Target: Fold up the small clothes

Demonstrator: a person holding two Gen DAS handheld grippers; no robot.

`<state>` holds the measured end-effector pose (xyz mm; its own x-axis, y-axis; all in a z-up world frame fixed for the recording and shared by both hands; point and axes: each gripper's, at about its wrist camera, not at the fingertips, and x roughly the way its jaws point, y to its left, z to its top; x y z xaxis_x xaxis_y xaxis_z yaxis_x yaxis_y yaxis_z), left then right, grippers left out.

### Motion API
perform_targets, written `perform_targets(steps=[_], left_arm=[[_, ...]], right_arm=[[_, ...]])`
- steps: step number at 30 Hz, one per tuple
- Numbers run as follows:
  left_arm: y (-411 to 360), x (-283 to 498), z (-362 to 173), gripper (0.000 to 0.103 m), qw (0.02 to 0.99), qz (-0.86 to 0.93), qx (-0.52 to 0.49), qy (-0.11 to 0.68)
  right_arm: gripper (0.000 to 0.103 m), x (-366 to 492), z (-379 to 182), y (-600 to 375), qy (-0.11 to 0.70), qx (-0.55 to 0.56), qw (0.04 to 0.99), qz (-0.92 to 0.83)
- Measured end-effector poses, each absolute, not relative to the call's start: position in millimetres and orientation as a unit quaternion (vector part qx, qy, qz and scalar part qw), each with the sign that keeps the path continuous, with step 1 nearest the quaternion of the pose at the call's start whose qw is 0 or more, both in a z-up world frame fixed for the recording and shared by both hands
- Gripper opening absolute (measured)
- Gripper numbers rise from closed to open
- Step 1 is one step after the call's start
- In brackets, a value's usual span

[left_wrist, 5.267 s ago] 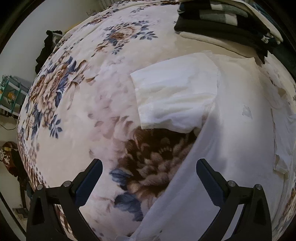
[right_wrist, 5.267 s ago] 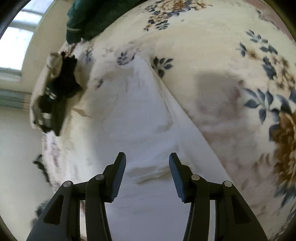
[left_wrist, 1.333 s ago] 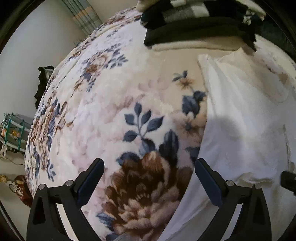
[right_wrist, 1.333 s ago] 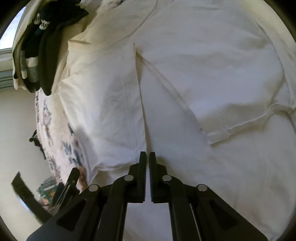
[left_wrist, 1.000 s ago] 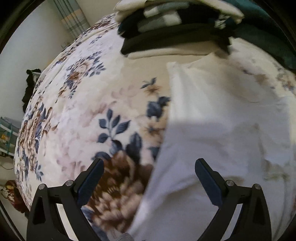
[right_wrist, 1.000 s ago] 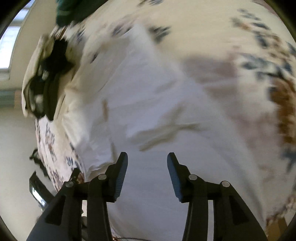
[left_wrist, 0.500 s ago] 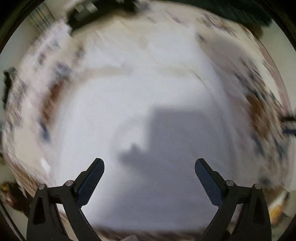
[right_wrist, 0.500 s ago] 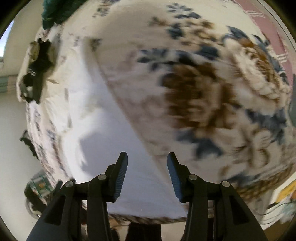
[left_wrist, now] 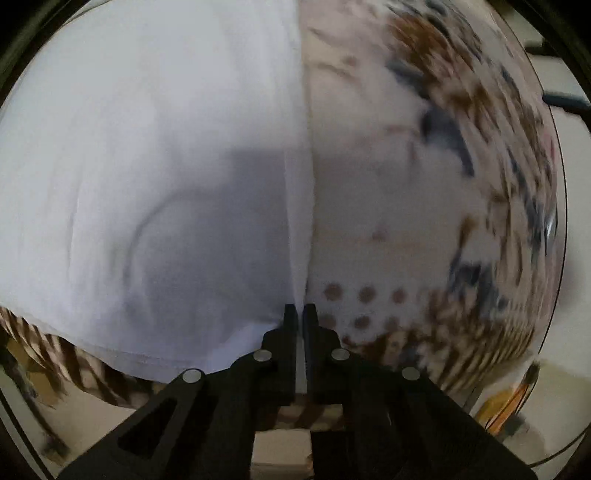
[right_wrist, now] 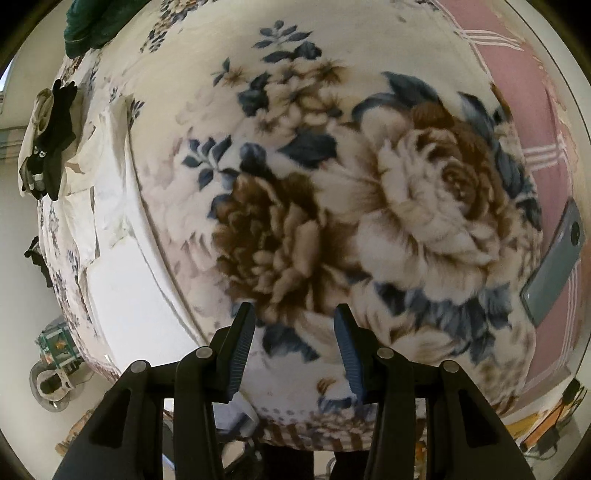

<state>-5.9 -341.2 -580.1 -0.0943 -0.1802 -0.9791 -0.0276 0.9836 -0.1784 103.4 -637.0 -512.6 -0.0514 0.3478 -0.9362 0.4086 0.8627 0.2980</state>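
Observation:
A white T-shirt [left_wrist: 155, 155] lies flat on the floral blanket [left_wrist: 406, 206] and fills the left half of the left wrist view. My left gripper [left_wrist: 299, 310] is shut on the shirt's right edge near its bottom hem corner. In the right wrist view the same shirt [right_wrist: 122, 266] is a narrow white strip at the far left, both sleeves folded in. My right gripper [right_wrist: 293, 332] is open and empty above the blanket's big brown flower [right_wrist: 280, 240], well to the right of the shirt.
A stack of folded dark and cream clothes [right_wrist: 48, 136] sits at the far left past the shirt. A green garment [right_wrist: 92, 26] lies at the top left. A grey phone [right_wrist: 557, 262] lies on the pink sheet [right_wrist: 517, 92] at right. The bed's front edge is near both grippers.
My left gripper swung to the shirt's bottom right corner and shut on its edge. My right gripper opened, let go of the sleeve and drew away to the right over the blanket.

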Motion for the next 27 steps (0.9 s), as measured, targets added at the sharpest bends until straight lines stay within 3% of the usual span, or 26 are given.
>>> perform_targets(steps=[13,27], left_arm=[[-256,-10,-474,0.0,0.744,-0.052,-0.131,0.654],[-190,-7,-439,0.0,0.757,0.011,-0.17,0.631]], right_arm=[[0.047,242,-508,-575,0.701,0.255,0.663,0.067],[0.047,434,-547,-470,0.663,0.297,0.679,0.104]])
